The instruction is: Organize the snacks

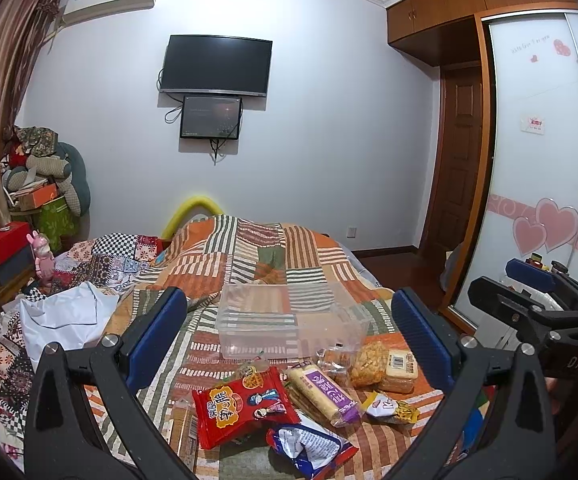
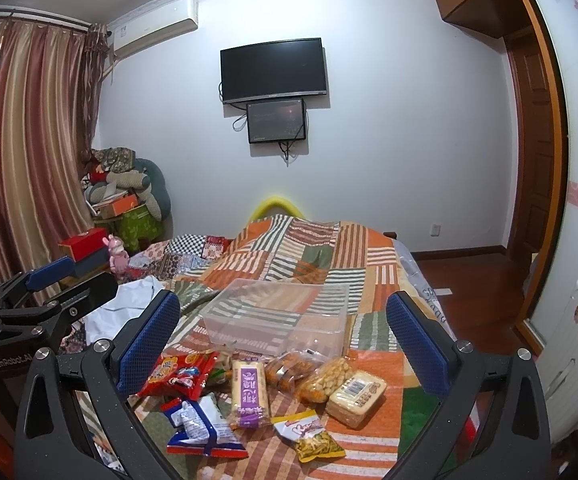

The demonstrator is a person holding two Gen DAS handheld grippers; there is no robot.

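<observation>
While snacks (image 2: 249, 392) lie beside it, the clear bin (image 2: 281, 320) holds nothing.

Brightness: even, cool indoor light is filling the room, source out of view
Shadows: soft ones are lying under the snack packets (image 2: 249, 396) on the bed (image 2: 373, 252)
Glare: the red packet (image 1: 245, 410) and the clear box (image 2: 281, 316) are catching faint sheen; the TV (image 1: 215, 65) is staying dark
Distortion: fisheye is bending the wardrobe (image 1: 537, 140) and curtain (image 2: 25, 140); corners are going black
Focus: both views are staying mostly sharp, softening at the rim
</observation>
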